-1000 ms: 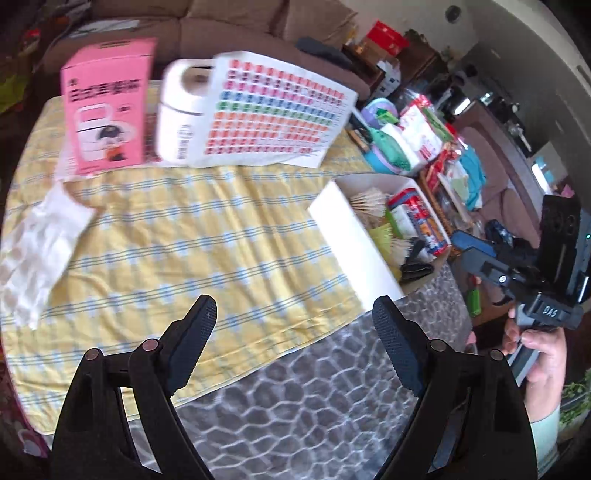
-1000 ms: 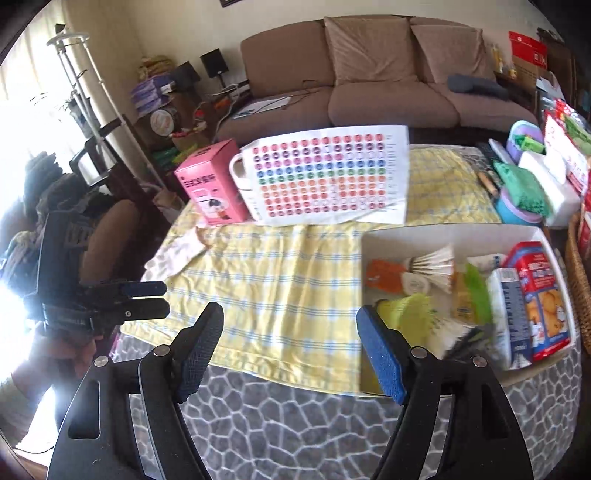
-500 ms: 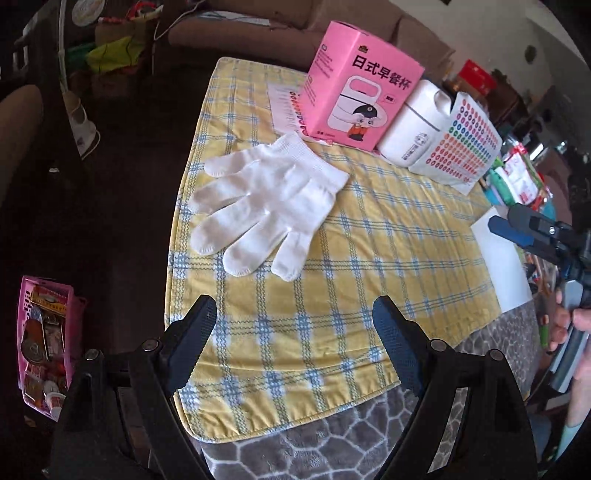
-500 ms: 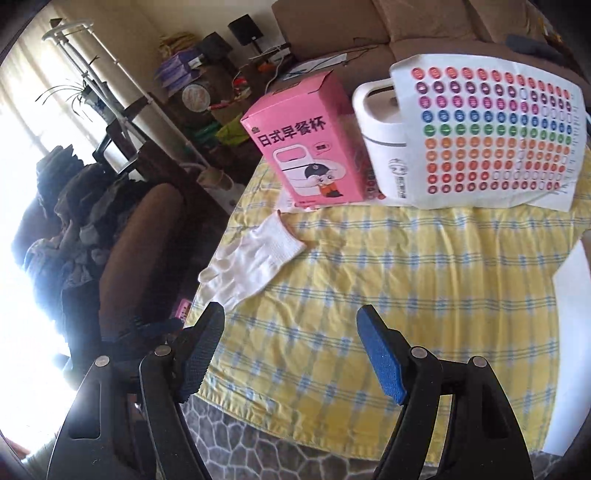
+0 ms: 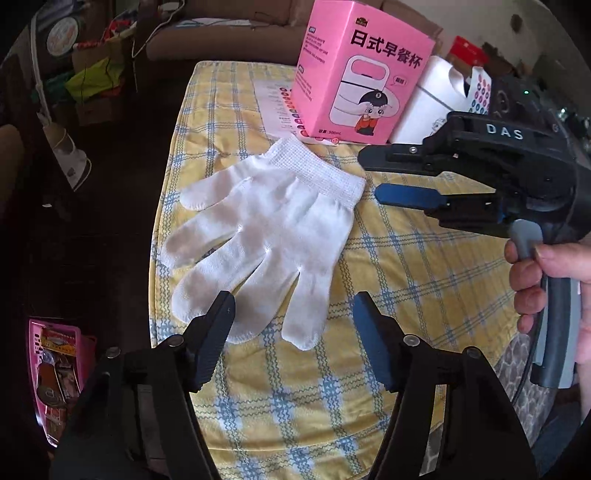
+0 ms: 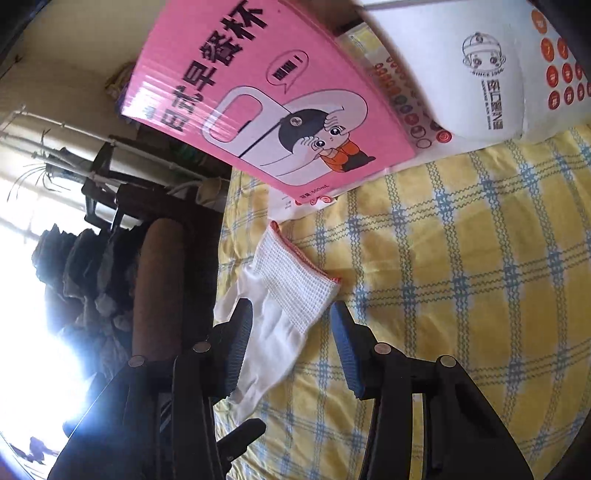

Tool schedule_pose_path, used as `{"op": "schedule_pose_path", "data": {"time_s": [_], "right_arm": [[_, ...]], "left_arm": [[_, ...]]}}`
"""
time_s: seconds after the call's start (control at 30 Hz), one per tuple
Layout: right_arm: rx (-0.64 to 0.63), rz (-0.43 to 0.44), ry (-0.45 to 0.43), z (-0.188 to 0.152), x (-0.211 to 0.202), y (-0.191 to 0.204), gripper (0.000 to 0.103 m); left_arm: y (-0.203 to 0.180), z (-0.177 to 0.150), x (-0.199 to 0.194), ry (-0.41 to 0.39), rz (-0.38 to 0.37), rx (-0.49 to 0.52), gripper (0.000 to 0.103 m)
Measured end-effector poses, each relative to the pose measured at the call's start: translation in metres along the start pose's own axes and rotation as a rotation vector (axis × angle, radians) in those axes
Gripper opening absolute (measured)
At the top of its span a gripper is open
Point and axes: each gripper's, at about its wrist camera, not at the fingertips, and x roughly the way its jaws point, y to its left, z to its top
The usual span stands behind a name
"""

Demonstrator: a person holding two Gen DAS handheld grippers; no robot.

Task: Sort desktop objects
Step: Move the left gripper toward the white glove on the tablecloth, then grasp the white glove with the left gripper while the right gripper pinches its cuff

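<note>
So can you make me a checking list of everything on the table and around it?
Surface: yellow checked cloth over a grey patterned table top.
Job's things: white glove lying flat, cuff towards the pink box.
Clutter: white jug, sticker sheet.
Grippers: left gripper over the glove's fingertips, jaws closing; right gripper astride the cuff, jaws closing, pads not pressing.
Cables: one dark cable below the person's hand.
Surroundings: pink basket on the floor, sofa behind.
</note>
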Motion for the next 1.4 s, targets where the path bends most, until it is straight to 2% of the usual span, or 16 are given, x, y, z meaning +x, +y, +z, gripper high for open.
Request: {"op": "schedule_pose_path", "data": {"time_s": [0.07, 0.17, 0.27, 0.33, 0.4, 0.47, 0.87, 0.97, 1.0, 1.07, 1.1, 1.13, 1.23, 1.3, 1.37, 1.4], "right_arm": [[0.016, -0.005, 0.007, 0.002, 0.007, -0.003, 0.046], [0.009, -0.007, 0.006, 0.003, 0.014, -0.001, 0.041], [0.006, -0.02, 0.004, 0.003, 0.019, 0.002, 0.03], [-0.012, -0.027, 0.002, 0.003, 0.022, 0.006, 0.013], [-0.027, -0.048, -0.005, 0.001, 0.025, 0.008, 0.012], [-0.042, -0.044, -0.025, -0.002, 0.025, 0.01, 0.009], [-0.134, 0.038, -0.12, -0.022, -0.045, 0.038, 0.007], [-0.128, 0.075, -0.069, -0.038, -0.065, 0.031, 0.008], [-0.106, 0.083, -0.039, -0.047, -0.068, 0.025, 0.012], [-0.047, 0.073, -0.011, -0.066, -0.073, 0.009, 0.036], [0.002, 0.09, -0.007, -0.074, -0.074, 0.0, 0.056], [0.069, 0.122, -0.003, -0.079, -0.074, -0.013, 0.064], [0.253, 0.26, -0.015, -0.083, -0.067, -0.044, 0.063], [0.285, 0.281, -0.022, -0.076, -0.059, -0.046, 0.063], [0.266, 0.264, -0.003, -0.067, -0.045, -0.038, 0.05], [0.243, 0.258, 0.0, -0.063, -0.041, -0.034, 0.034]], "left_arm": [[-0.001, 0.001, 0.002, 0.004, -0.002, 0.006, 0.06], [-0.002, 0.002, 0.004, 0.009, 0.012, 0.018, 0.042], [-0.001, 0.003, 0.004, 0.007, 0.013, 0.012, 0.038], [0.002, 0.003, 0.004, 0.008, 0.008, 0.001, 0.026], [0.005, 0.004, 0.005, 0.011, -0.004, -0.015, 0.011], [0.008, 0.004, 0.005, 0.014, -0.035, -0.04, 0.006], [-0.019, -0.006, -0.039, -0.048, -0.231, -0.052, 0.005], [-0.031, -0.012, -0.054, -0.067, -0.272, -0.038, 0.005], [-0.035, -0.012, -0.058, -0.073, -0.288, -0.038, 0.005], [-0.037, -0.012, -0.065, -0.085, -0.313, -0.046, 0.005], [-0.039, -0.012, -0.066, -0.087, -0.318, -0.044, 0.005], [-0.041, -0.012, -0.067, -0.082, -0.32, -0.039, 0.005], [-0.048, -0.016, -0.068, -0.06, -0.315, -0.016, 0.005], [-0.054, -0.022, -0.068, -0.05, -0.322, -0.001, 0.005], [-0.061, -0.028, -0.068, -0.037, -0.323, 0.018, 0.005], [-0.064, -0.031, -0.069, -0.034, -0.32, 0.025, 0.005]]}}
